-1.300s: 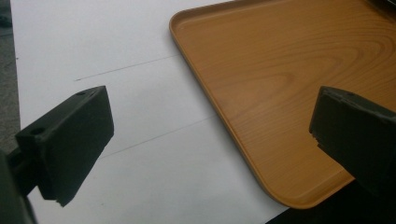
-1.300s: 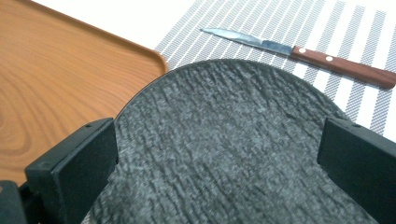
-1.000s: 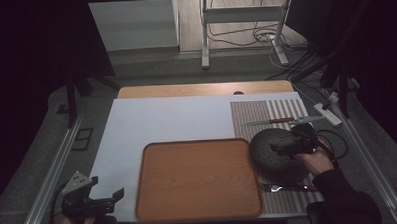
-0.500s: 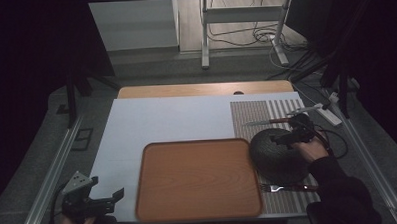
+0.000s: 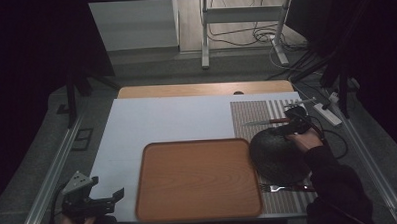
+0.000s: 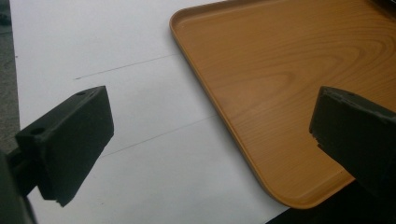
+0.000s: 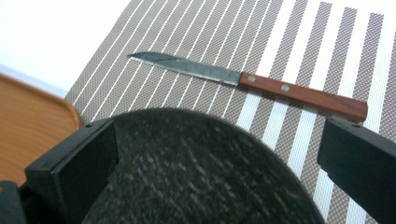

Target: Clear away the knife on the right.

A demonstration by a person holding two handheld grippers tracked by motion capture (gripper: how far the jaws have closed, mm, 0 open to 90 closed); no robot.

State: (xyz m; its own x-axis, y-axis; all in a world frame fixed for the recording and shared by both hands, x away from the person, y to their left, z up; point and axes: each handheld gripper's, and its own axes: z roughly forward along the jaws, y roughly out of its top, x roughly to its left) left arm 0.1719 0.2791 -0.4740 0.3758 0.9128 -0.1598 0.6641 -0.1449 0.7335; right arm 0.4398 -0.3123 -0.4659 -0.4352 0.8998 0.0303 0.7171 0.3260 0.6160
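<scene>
Here the right gripper point(image 5: 293, 122) hovers with jaws spread wide over the far rim of the dark plate point(image 5: 277, 155) on the striped mat point(image 5: 256, 115); a knife point(image 7: 252, 84) lies just beyond; the left gripper point(image 5: 97, 201), jaws apart and empty, sits off the worktop's near-left corner beside the tray point(image 5: 199, 177).

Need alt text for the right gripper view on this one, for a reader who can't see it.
The open right gripper looks over the rim of a dark speckled plate, its two black jaws standing wide apart at either side. Beyond the plate, a knife with a wooden handle lies flat on a striped placemat, and a corner of a wooden tray shows at the left.
</scene>
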